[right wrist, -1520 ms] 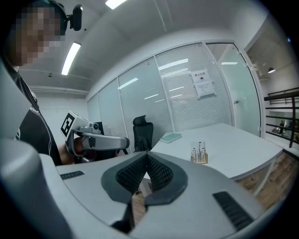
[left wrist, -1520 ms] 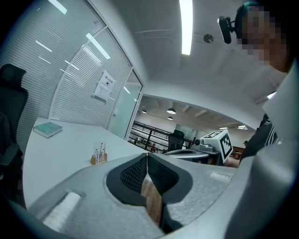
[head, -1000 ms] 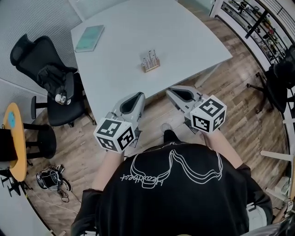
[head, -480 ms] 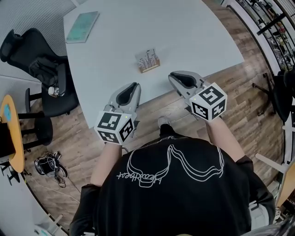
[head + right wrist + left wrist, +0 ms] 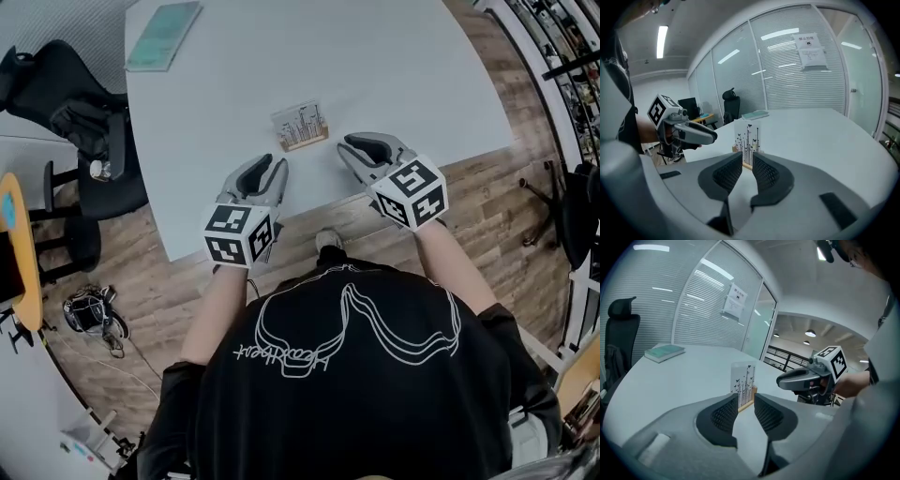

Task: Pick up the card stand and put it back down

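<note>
My left gripper [image 5: 746, 399] and right gripper [image 5: 747, 161] jaws have just been opening, half apart and empty. I approach the card stand [image 5: 300, 125], mid-frame, squarely, probably clamping its wooden base.

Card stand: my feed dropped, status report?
Left gripper, right gripper: jaws just opened further, empty. Card stand upright on table, untouched. Nothing in the way.

The card stand [image 5: 300, 127] stands on the table [image 5: 422, 75] near its front edge, just ahead of and between the left gripper [image 5: 272, 162] and right gripper [image 5: 351, 142]. A book [image 5: 164, 36] lies at the far left corner.
</note>
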The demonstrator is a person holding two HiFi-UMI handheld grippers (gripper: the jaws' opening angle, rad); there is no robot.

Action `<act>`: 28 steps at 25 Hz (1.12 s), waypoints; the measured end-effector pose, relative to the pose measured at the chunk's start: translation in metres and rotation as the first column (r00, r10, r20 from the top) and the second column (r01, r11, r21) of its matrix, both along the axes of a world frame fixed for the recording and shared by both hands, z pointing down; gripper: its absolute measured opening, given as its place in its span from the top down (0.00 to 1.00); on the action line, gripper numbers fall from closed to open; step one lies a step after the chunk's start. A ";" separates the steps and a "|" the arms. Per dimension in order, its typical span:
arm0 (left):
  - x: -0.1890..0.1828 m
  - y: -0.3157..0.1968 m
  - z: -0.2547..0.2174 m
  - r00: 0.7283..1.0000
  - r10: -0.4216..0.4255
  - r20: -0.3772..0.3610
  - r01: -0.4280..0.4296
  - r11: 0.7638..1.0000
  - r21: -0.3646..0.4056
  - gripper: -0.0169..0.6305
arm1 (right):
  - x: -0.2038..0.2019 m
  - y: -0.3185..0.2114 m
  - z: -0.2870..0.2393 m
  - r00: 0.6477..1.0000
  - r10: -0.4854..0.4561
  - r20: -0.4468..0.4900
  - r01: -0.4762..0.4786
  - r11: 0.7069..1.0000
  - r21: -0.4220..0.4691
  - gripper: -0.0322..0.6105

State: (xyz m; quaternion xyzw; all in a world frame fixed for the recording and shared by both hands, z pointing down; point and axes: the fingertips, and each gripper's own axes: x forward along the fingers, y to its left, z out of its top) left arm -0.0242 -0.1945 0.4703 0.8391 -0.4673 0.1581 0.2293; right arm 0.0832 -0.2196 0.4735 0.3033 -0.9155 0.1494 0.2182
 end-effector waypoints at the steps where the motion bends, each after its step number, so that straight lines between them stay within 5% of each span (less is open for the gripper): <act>1: 0.000 -0.004 0.006 1.000 -0.007 0.005 0.007 1.000 -0.012 0.82 | -0.001 -0.005 0.005 1.000 -0.008 -0.021 0.008 1.000 0.007 0.84; 28: 0.006 -0.049 0.072 0.998 -0.035 0.061 0.041 0.994 -0.104 0.78 | -0.023 -0.051 0.075 0.992 -0.093 -0.090 0.084 0.991 -0.100 0.80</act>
